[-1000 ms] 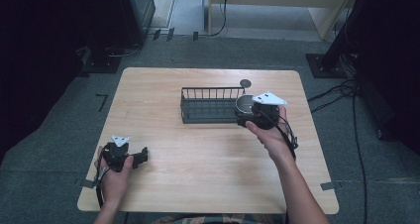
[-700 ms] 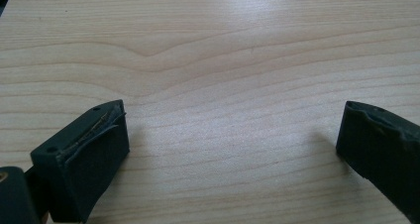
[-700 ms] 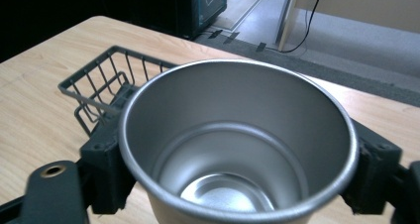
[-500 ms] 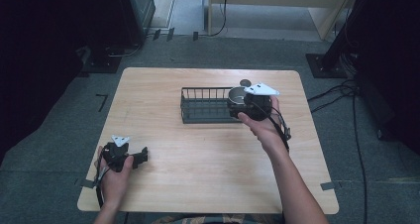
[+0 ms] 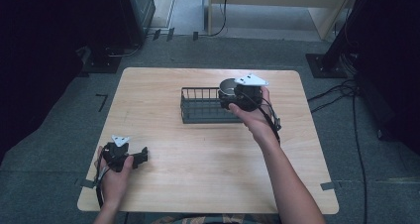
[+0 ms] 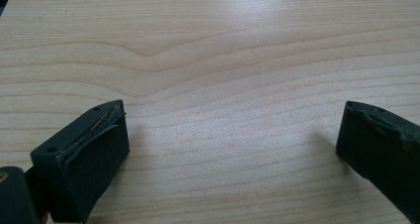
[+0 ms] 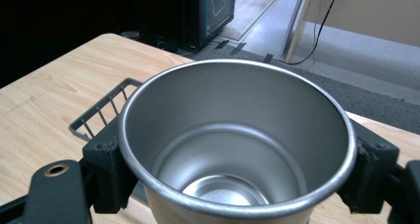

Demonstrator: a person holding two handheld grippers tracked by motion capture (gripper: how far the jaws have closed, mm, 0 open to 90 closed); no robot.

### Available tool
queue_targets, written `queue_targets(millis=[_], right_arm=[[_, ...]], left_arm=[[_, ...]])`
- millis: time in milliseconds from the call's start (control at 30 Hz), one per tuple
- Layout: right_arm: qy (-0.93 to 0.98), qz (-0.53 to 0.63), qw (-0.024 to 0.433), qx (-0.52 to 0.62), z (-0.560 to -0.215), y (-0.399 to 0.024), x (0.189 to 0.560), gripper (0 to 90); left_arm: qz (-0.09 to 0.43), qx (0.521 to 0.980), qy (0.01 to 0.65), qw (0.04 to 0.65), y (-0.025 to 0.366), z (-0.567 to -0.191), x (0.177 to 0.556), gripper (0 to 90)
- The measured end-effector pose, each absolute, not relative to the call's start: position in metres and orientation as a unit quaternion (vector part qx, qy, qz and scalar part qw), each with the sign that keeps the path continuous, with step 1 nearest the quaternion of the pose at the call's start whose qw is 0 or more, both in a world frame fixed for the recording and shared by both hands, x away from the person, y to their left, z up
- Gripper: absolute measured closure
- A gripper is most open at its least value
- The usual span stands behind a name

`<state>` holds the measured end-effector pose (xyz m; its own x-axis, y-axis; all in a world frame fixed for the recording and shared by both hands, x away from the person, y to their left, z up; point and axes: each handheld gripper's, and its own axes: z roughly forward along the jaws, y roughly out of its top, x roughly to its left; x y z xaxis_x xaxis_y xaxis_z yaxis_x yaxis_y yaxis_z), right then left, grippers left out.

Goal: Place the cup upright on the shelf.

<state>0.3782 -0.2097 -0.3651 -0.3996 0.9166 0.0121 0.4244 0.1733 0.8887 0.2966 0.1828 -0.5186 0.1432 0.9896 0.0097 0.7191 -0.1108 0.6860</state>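
A steel cup (image 7: 237, 149) sits upright between the jaws of my right gripper (image 7: 237, 174), which is shut on its sides. In the high view that cup (image 5: 228, 87) hangs over the right end of the black wire basket (image 5: 200, 112), held by my right gripper (image 5: 235, 97). The basket's corner (image 7: 99, 112) lies below and left of the cup. My left gripper (image 5: 141, 156) rests low over the table's front left part. Its jaws stand wide open, and the fingers (image 6: 94, 149) have bare wood between them.
The wooden table (image 5: 198, 174) has broad free room in front of the basket. Dark cabinets (image 5: 133, 11) and cables (image 5: 341, 92) stand on the floor around it. A cable trails from the right gripper along the person's wrist (image 5: 270, 122).
My right gripper has lifted the cup and carried it left and farther back, over the basket's right end. The left gripper has stayed in place.
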Motion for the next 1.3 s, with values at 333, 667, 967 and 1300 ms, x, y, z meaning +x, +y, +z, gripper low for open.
queue_targets(millis=[333, 667, 967, 1300], right_arm=[[0.704, 0.443, 0.275, 0.482, -0.375, -0.206, 0.4, 18.5], [0.7, 0.429, 0.28, 0.497, -0.395, -0.208, 0.418, 18.4], [0.69, 0.434, 0.29, 0.502, -0.405, -0.206, 0.426, 18.5], [0.707, 0.412, 0.284, 0.499, -0.423, -0.203, 0.428, 18.5]], left_arm=[[0.245, 0.704, 0.607, 0.276, 0.183, -0.519, 0.297, 0.1], [0.245, 0.704, 0.607, 0.276, 0.183, -0.519, 0.297, 0.0], [0.245, 0.704, 0.607, 0.276, 0.183, -0.519, 0.297, 0.1], [0.245, 0.704, 0.607, 0.276, 0.183, -0.519, 0.297, 0.1]])
